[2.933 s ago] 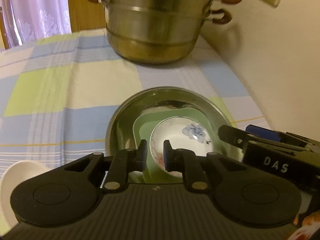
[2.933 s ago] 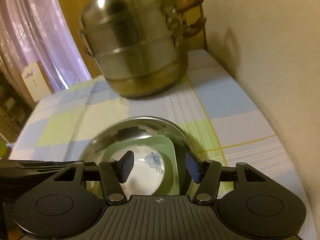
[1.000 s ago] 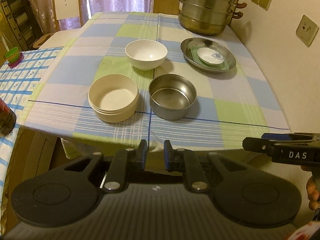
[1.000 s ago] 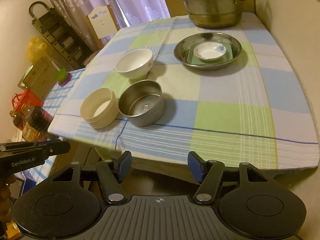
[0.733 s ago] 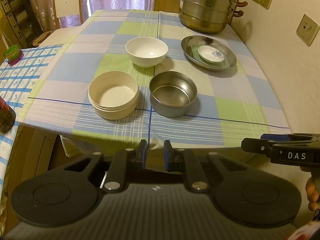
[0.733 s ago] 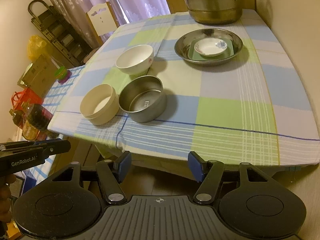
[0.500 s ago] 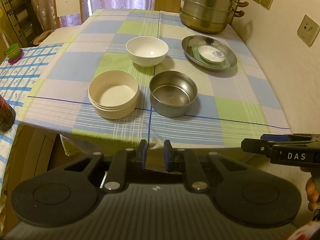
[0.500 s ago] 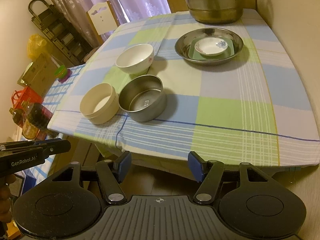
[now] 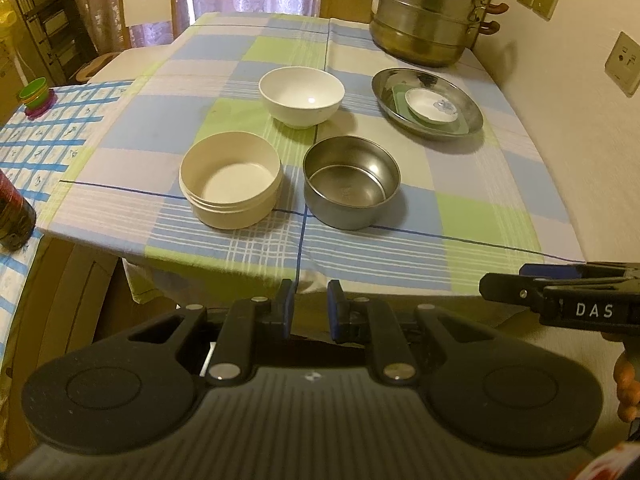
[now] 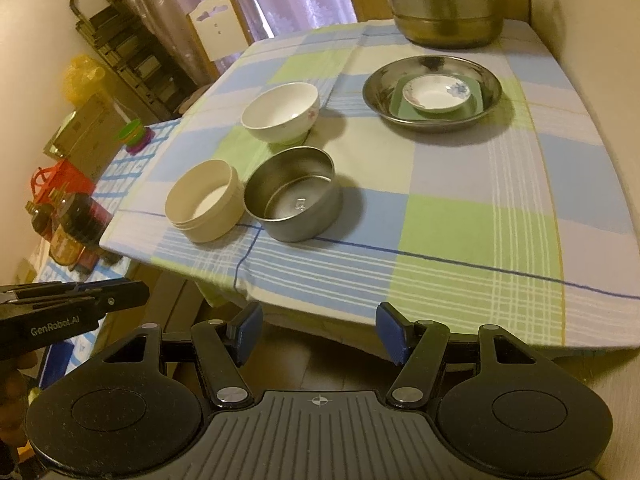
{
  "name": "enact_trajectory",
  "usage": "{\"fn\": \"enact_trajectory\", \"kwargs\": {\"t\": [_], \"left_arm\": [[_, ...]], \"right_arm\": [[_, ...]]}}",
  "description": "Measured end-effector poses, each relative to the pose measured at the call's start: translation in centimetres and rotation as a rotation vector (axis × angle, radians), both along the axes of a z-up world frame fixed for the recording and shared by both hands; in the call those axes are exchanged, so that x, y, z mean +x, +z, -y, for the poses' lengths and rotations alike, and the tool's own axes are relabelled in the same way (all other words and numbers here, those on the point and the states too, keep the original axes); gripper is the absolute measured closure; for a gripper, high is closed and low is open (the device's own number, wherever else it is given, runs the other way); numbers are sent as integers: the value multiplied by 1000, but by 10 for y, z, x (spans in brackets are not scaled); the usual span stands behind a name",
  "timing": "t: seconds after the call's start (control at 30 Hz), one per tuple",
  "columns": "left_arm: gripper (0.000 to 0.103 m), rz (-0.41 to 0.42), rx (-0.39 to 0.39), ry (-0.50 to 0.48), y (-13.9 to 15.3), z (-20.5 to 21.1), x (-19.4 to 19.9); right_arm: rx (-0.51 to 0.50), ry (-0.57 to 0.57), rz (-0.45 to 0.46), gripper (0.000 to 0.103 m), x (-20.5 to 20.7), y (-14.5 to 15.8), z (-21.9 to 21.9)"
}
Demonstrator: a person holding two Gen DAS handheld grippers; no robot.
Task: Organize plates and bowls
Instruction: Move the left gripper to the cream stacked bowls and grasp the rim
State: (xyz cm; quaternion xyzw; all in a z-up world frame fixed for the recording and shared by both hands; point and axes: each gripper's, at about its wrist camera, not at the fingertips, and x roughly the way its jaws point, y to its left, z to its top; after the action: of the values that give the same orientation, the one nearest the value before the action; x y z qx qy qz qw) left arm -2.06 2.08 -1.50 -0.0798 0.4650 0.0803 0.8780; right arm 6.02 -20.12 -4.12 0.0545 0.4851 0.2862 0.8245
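**Both grippers held off the near edge, dishes spread across the tabletop**

In my left wrist view, going left to right: a dark bottle [image 9: 14, 216] sits at the far left edge on a blue-patterned cloth, and a small green cup [image 9: 34, 90] stands above it in the upper left. On the checked tabletop [image 9: 472, 216] the cream round container [image 9: 231, 184] sits left of centre, and the steel bowl [image 9: 352, 182] sits just beside it to the right, the two apart. Above and between them is the white bowl [image 9: 302, 96]. In the upper right, the steel plate [image 9: 472, 114] carries a green square plate [image 9: 400, 94], and a small white flowered dish [image 9: 431, 106] rests on that. The large steamer pot [image 9: 426, 14] stands at the top right, behind the stack.

My left gripper [image 9: 308, 316] is low in the middle of the frame, off the near edge of the tabletop, its jaws drawn narrow with only a slim gap and nothing between them.

In the right wrist view, my right gripper [image 10: 319, 334] likewise sits bottom centre, below the tabletop edge, jaws spread wide and empty. My left gripper shows side-on at the lower left of that frame.
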Motion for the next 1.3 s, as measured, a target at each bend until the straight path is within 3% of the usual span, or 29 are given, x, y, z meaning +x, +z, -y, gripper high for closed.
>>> {"fn": "enact_trajectory", "kwargs": {"t": [0.23, 0.6, 1.3], "left_arm": [[88, 6, 18, 56, -1, -6, -3], [88, 1, 35, 113, -6, -51, 10], [85, -26, -34, -41, -25, -154, 80]], "right_arm": [[28, 34, 10, 40, 6, -2, -13], [94, 81, -1, 40, 18, -4, -57], [84, 27, -60, 41, 62, -21, -173]]}}
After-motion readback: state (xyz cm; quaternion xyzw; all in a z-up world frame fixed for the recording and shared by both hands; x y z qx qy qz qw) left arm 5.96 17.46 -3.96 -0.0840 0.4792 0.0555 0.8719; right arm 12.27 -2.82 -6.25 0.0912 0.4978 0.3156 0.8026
